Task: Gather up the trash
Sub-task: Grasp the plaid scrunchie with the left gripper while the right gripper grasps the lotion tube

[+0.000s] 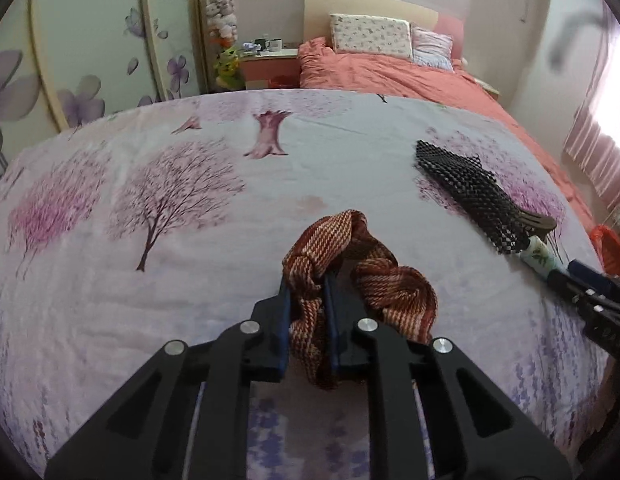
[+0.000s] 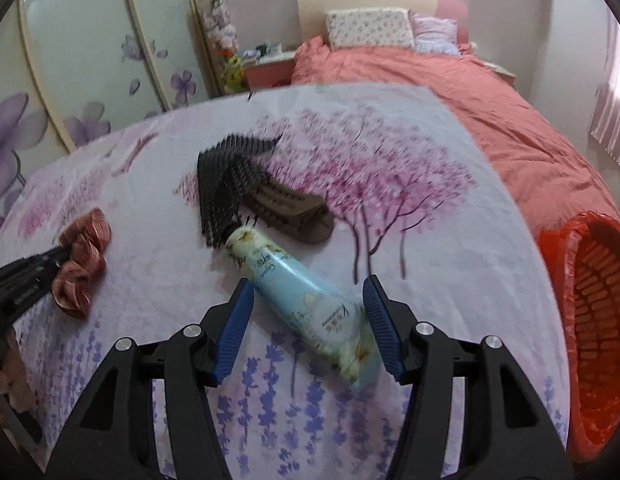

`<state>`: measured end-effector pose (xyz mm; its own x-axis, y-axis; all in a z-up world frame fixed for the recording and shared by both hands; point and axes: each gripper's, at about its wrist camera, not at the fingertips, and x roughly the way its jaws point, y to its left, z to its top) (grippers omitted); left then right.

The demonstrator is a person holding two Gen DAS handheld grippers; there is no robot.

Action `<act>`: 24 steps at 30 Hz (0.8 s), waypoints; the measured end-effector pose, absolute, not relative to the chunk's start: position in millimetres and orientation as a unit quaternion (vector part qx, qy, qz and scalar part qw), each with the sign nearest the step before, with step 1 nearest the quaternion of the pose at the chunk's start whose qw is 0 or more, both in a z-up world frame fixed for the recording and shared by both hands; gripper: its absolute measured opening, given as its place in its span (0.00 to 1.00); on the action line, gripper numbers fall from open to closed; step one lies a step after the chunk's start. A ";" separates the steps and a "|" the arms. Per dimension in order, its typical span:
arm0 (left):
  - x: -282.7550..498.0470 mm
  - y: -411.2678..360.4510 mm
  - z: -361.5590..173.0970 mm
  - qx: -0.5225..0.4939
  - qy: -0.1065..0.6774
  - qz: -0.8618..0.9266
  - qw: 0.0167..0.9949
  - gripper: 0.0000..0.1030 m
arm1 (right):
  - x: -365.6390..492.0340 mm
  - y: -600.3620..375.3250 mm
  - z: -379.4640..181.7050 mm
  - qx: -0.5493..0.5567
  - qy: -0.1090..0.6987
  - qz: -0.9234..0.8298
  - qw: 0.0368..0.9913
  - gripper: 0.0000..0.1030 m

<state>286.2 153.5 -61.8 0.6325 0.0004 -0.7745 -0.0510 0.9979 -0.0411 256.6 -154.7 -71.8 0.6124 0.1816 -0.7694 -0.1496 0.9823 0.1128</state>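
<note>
A brown striped scrunchie (image 1: pixel 350 276) lies on the floral tablecloth (image 1: pixel 170 240). My left gripper (image 1: pixel 306 284) is shut on it; it also shows in the right wrist view (image 2: pixel 82 264) with the left gripper (image 2: pixel 60 257) on it. A pale blue cream tube (image 2: pixel 298 296) lies between the fingers of my right gripper (image 2: pixel 308 298), which is open around it. A black mesh piece (image 2: pixel 230 176) and a brown comb (image 2: pixel 294 208) lie just beyond the tube. The mesh (image 1: pixel 466 188) and the tube's end (image 1: pixel 540 258) show at the right of the left wrist view, with the right gripper (image 1: pixel 590 292) there.
An orange-red basket lined with a red bag (image 2: pixel 590 320) stands at the table's right edge. Behind the table is a bed with a salmon cover (image 1: pixel 390 68), a nightstand (image 1: pixel 270 68) and a wardrobe with purple flowers (image 1: pixel 90 60).
</note>
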 end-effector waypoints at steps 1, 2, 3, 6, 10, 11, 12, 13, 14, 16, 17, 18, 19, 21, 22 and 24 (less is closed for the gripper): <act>285.7 154.1 -61.4 -0.030 0.428 0.014 0.903 0.16 | 254.4 -153.2 -71.2 0.019 0.432 0.096 0.897 0.57; 285.8 153.5 -61.5 -0.029 0.427 0.014 0.904 0.16 | 252.5 -152.2 -70.7 0.021 0.436 0.103 0.894 0.56; 285.9 152.2 -61.8 -0.027 0.426 0.015 0.904 0.16 | 249.2 -150.6 -69.8 0.027 0.441 0.117 0.890 0.55; 286.1 149.2 -63.8 -0.025 0.424 0.015 0.905 0.17 | 243.1 -140.3 -68.0 0.015 0.435 0.126 0.891 0.54; 283.5 148.4 -64.9 -0.035 0.423 0.016 0.905 0.20 | 250.6 -131.4 -71.5 0.011 0.426 0.107 0.898 0.54; 283.6 149.8 -66.0 -0.037 0.424 0.017 0.905 0.22 | 253.1 -130.8 -71.5 0.015 0.424 0.105 0.899 0.53; 283.5 150.4 -66.5 -0.039 0.425 0.017 0.904 0.23 | 255.6 -130.2 -72.3 0.018 0.422 0.100 0.901 0.51; 283.5 151.3 -66.7 -0.042 0.425 0.017 0.904 0.23 | 258.0 -130.2 -72.7 0.019 0.423 0.098 0.901 0.50; 283.4 152.2 -66.9 -0.044 0.425 0.017 0.904 0.24 | 260.1 -129.5 -72.7 0.019 0.423 0.094 0.901 0.46; 283.2 153.9 -67.0 -0.049 0.426 0.015 0.903 0.25 | 262.6 -129.6 -72.2 0.022 0.422 0.093 0.902 0.38; 283.1 154.7 -67.2 -0.051 0.426 0.014 0.903 0.25 | 263.9 -129.7 -73.1 0.022 0.424 0.092 0.901 0.37; 283.4 155.9 -67.7 -0.054 0.427 0.014 0.903 0.26 | 264.0 -130.0 -73.2 0.023 0.423 0.092 0.901 0.37; 283.4 156.9 -67.9 -0.057 0.427 0.013 0.902 0.27 | 264.0 -130.9 -72.7 0.024 0.423 0.093 0.901 0.36; 283.4 159.2 -67.9 -0.062 0.428 0.012 0.901 0.28 | 263.9 -131.9 -73.4 0.028 0.424 0.092 0.901 0.36; 283.2 160.3 -67.9 -0.065 0.428 0.011 0.901 0.28 | 263.3 -131.8 -73.1 0.027 0.424 0.092 0.901 0.36; 283.4 162.4 -67.8 -0.070 0.428 0.009 0.901 0.28 | 263.4 -129.9 -73.3 0.022 0.424 0.089 0.901 0.36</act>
<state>283.4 162.4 -67.8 0.6335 -0.0434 -0.7725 -0.0763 0.9901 -0.1182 263.4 -129.9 -73.3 0.6246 0.1790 -0.7601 -0.1418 0.9832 0.1151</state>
